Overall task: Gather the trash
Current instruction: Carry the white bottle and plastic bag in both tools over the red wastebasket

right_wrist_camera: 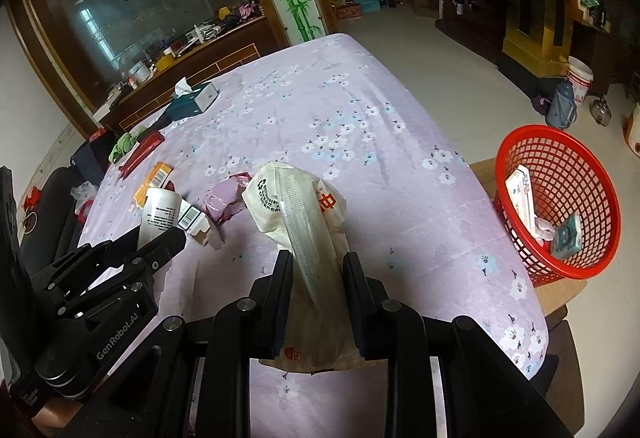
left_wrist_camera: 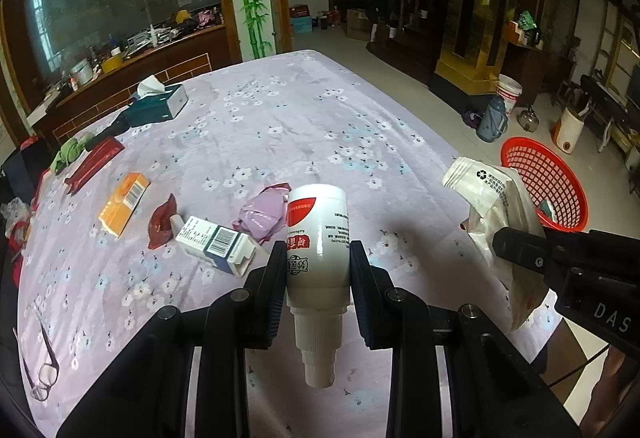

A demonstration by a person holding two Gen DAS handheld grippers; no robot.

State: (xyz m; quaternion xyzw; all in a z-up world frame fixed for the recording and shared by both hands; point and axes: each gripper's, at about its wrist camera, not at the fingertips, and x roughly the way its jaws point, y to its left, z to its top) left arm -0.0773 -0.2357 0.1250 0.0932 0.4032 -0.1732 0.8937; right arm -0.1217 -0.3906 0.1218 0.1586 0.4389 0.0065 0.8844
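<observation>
A white plastic bottle (left_wrist_camera: 318,250) with a red label patch is clamped between the two fingers of the left gripper (left_wrist_camera: 318,270), its ribbed nozzle end pointing back toward the camera and its base pointing away over the table; it is held clear of the cloth. A crumpled white bag (right_wrist_camera: 304,238) printed with a recycling mark and red characters is pinched between the fingers of the right gripper (right_wrist_camera: 316,278), likewise lifted above the table. In the left wrist view the bag is seen to the right of the bottle, well apart from it. Beneath both, a table is covered by a lilac floral tablecloth (right_wrist_camera: 360,118). On the cloth, beyond the bottle, a white and blue carton (left_wrist_camera: 218,244) with a barcode is lying on its side, with a pink crumpled wrapper (left_wrist_camera: 262,214) just beside it and a dark red sachet (left_wrist_camera: 162,222) to its left. Farther left an orange box (left_wrist_camera: 124,204) and a long red packet (left_wrist_camera: 94,164) are lying, and a tissue box (left_wrist_camera: 158,104) stands near the far edge. A pair of glasses (left_wrist_camera: 44,370) rests near the left edge. Off the right edge of the table, a red mesh basket (right_wrist_camera: 580,158) is seen on a lower wooden surface, with some cartons already inside it.
</observation>
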